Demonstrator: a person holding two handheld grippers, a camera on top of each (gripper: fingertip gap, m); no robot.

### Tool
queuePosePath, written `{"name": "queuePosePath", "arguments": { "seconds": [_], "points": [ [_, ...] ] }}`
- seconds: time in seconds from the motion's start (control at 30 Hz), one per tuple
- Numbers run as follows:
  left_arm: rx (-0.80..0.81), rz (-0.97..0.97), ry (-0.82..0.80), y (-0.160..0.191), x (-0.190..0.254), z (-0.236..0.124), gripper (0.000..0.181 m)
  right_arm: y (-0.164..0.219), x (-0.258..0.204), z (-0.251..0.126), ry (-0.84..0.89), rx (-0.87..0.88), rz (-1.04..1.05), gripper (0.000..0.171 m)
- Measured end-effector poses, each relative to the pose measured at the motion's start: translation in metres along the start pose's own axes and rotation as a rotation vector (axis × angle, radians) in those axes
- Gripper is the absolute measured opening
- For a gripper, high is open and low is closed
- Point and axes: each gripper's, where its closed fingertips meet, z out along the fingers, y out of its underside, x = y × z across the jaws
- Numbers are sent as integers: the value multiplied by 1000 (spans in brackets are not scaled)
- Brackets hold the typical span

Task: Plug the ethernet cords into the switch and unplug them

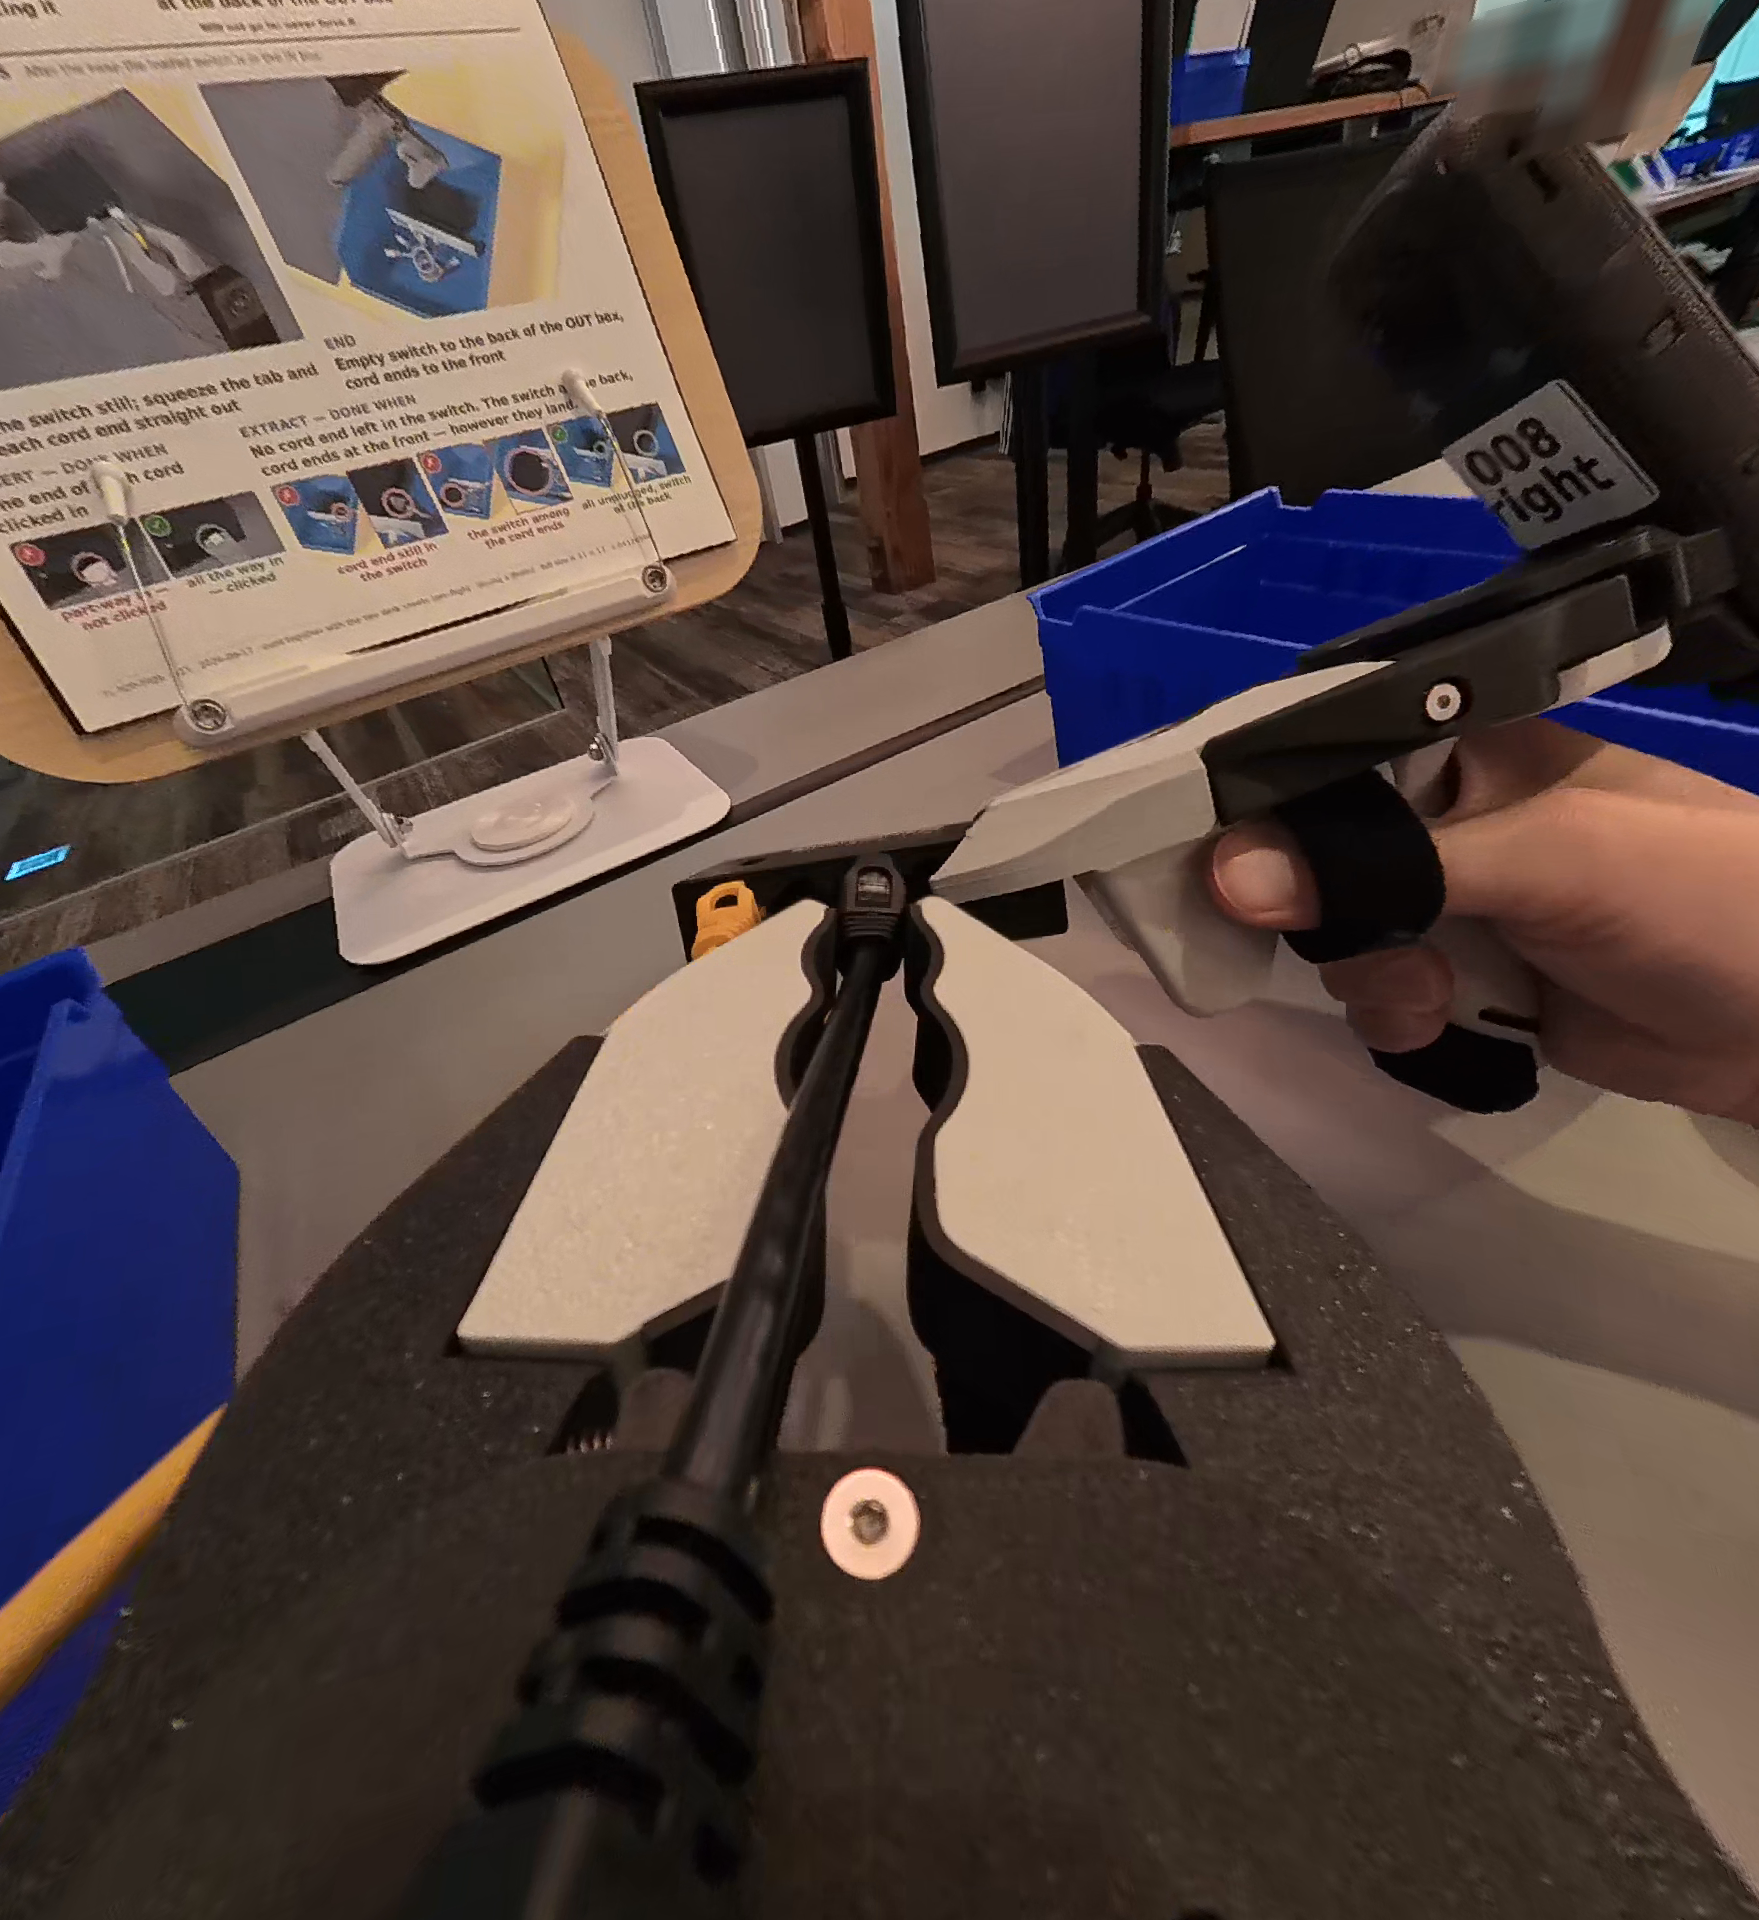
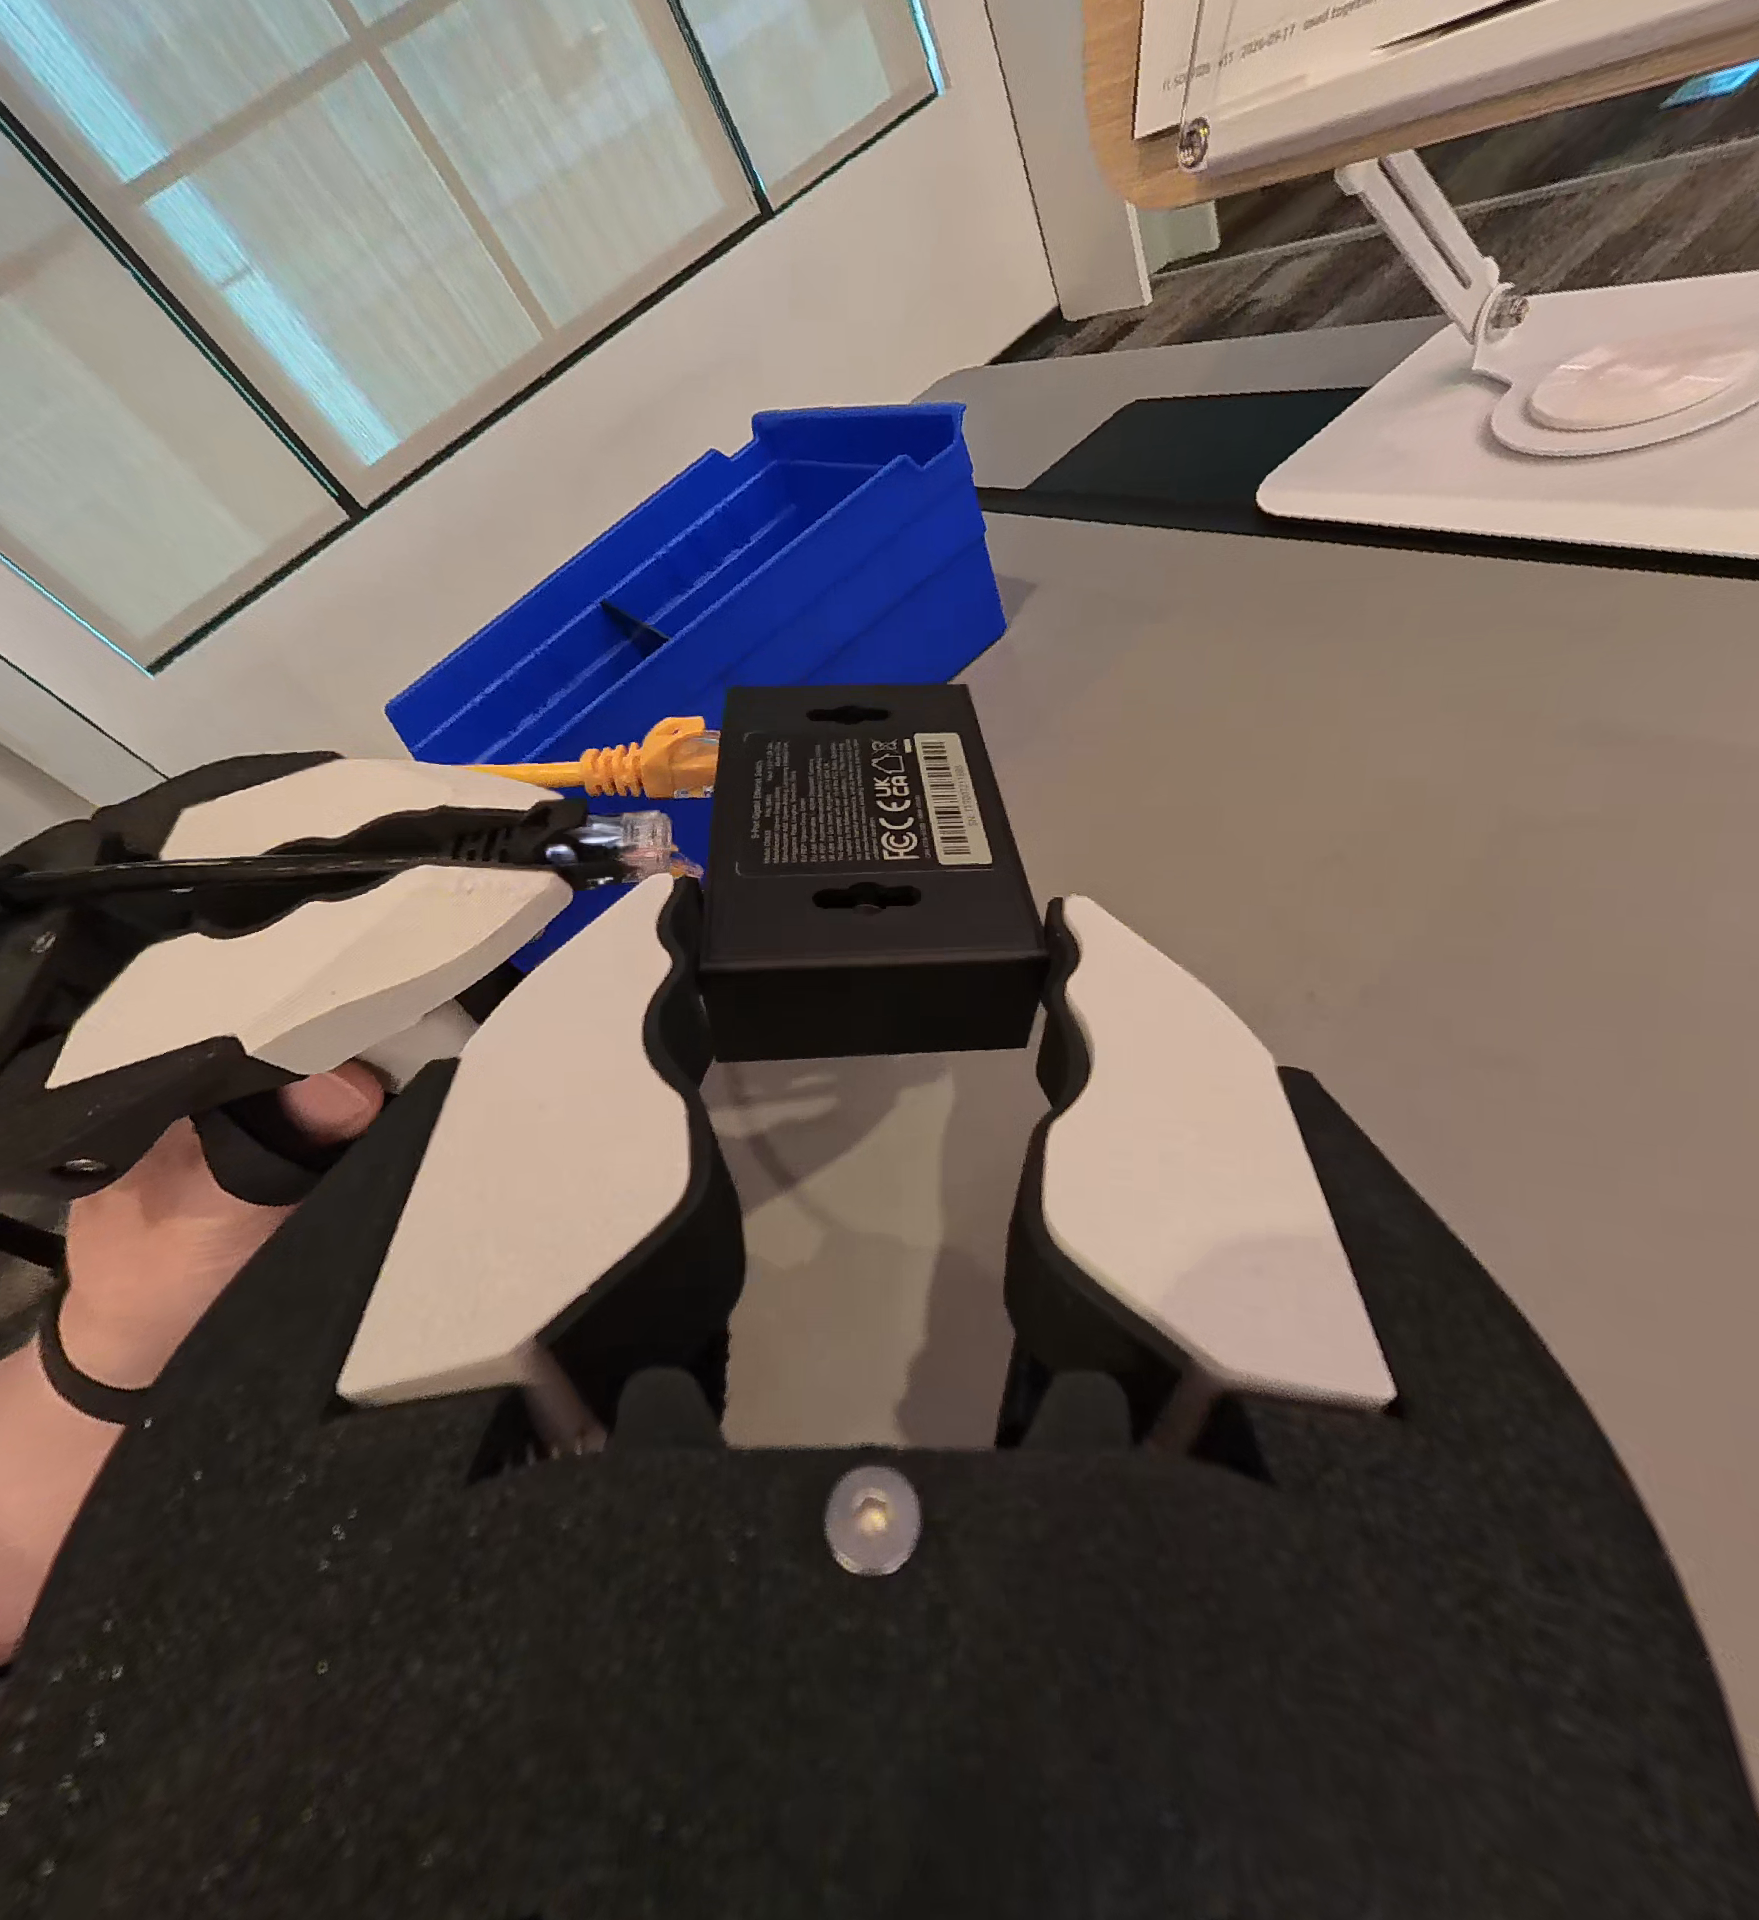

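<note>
Right gripper [image 2: 870, 914]: clamped on the black switch [image 2: 859, 862], one white finger pressed against each side of the near end, holding it steady on the grey table [image 2: 1426, 831]
Switch: lying label-side up, its sticker facing the camera, port side turned towards the left gripper
Left gripper [image 1: 864, 925]: pinched tight on the black ethernet cord [image 1: 813, 1122], just behind the connector; the cable runs straight back between the fingers and over the gripper body
Black plug [image 2: 636, 840]: clear tip pokes out past the fingertips, right beside the switch's port side and level with it; from these angles I can't tell whether it touches or has entered a port
Yellow cord [image 2: 646, 769]: and there's one at the switch already, its yellow boot pressed up against the port side, next to the black plug, cable trailing away towards the blue bin [image 2: 750, 582]
Hands: a person's hand [image 1: 1581, 935] wraps the right gripper's handle with a black strap over a finger; another hand [image 2: 127, 1299] grips the left one
Surroundings: a second blue bin [image 1: 1218, 623] stands beyond the right gripper, and an instruction sheet [image 1: 283, 343] sits propped on a white stand [image 1: 542, 842] at the back of the table
</note>
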Motion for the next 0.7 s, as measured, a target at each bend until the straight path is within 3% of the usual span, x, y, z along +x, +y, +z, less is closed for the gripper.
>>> {"name": "queuePosePath", "arguments": {
  "seconds": [0.27,0.7],
  "points": [
    [8,3,-24,1,-3,0,11,1,-8,4,-65,28,64,60],
    [52,-39,-32,-7,-5,-4,11,-9,-17,1,-18,127,-33,60]
  ]
}}
